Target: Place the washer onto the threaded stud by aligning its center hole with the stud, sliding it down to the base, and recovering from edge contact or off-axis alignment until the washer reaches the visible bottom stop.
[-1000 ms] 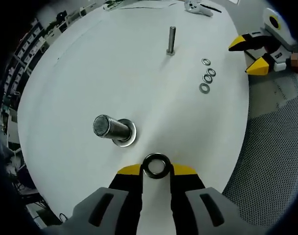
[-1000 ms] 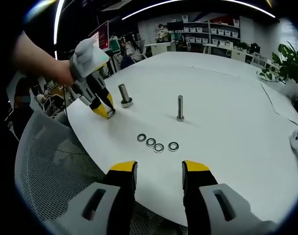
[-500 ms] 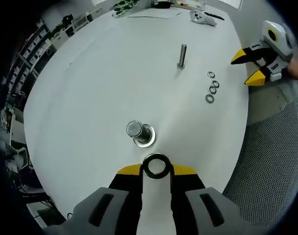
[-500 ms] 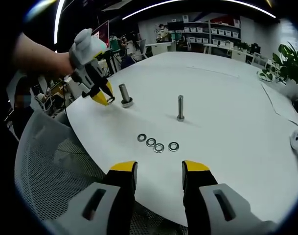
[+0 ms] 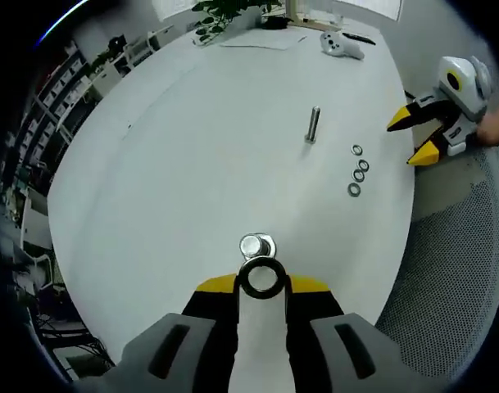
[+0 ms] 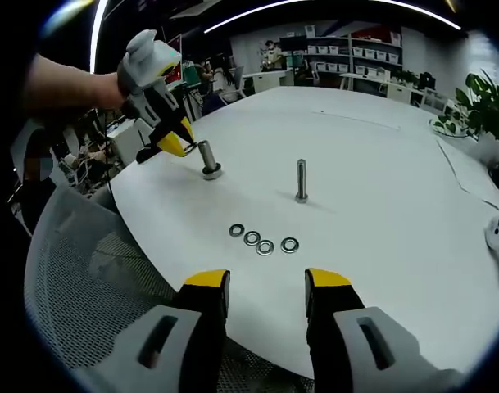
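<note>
1. Where a second ago the thick stud [image 5: 255,246] lay off to the side of the left gripper [image 5: 261,284], it now sits end-on just beyond the washer [image 5: 261,277] clamped between the jaws.
2. The left gripper has risen beside the stud's top in the right gripper view.
3. The right gripper [image 6: 265,282] hangs with jaws apart, near four loose washers [image 6: 263,241].
4. No writing is readable.

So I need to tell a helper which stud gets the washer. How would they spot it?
On the round white table stand two upright metal studs. Take the thick stud near the table's edge, beside the left gripper holding a washer. The thin stud, nearer the table's middle, stands behind four loose washers.
</note>
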### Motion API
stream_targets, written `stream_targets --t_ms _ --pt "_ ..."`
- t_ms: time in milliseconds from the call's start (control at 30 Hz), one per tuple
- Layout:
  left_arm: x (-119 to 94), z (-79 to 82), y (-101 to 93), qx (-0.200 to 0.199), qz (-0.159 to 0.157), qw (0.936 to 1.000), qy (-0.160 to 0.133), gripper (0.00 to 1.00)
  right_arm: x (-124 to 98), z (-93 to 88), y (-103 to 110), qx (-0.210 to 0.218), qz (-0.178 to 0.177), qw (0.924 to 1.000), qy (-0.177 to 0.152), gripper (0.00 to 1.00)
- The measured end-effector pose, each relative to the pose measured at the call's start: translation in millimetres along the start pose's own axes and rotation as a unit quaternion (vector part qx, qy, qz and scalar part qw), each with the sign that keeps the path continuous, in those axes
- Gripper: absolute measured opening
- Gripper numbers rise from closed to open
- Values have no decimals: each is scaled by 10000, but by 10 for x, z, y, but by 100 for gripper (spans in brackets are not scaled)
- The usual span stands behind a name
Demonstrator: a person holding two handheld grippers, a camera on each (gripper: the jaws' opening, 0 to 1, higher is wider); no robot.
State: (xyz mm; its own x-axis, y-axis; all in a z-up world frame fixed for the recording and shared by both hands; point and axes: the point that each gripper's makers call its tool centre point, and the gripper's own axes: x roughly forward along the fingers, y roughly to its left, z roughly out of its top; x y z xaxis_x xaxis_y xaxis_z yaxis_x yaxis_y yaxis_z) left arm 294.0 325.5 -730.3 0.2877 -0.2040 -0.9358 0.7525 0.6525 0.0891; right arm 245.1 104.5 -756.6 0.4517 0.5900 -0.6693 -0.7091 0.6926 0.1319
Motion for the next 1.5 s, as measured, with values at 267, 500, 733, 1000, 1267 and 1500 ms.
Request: stream_targets --t_ms 267,500,733,1000,1267,1500 --pt "-28 73 -7 10 -21 9999 -118 18 -2 6 -3 7 -6 10000 -9 39" --pt "17 153 61 49 17 9999 -136 18 -6 4 1 14 -11 10000 0 39" --pt "71 213 101 129 12 9999 -102 18 -3 4 -2 14 -14 10000 -8 39" --pt "174 218 99 268 -113 9995 127 18 -5 7 -5 24 -25 10000 -14 39" --pt "304 183 84 277 -246 9988 311 18 -11 11 -12 29 -42 10000 -22 39" --pt "408 140 69 376 -280 9978 476 19 -9 4 -21 33 -59 10000 -7 39"
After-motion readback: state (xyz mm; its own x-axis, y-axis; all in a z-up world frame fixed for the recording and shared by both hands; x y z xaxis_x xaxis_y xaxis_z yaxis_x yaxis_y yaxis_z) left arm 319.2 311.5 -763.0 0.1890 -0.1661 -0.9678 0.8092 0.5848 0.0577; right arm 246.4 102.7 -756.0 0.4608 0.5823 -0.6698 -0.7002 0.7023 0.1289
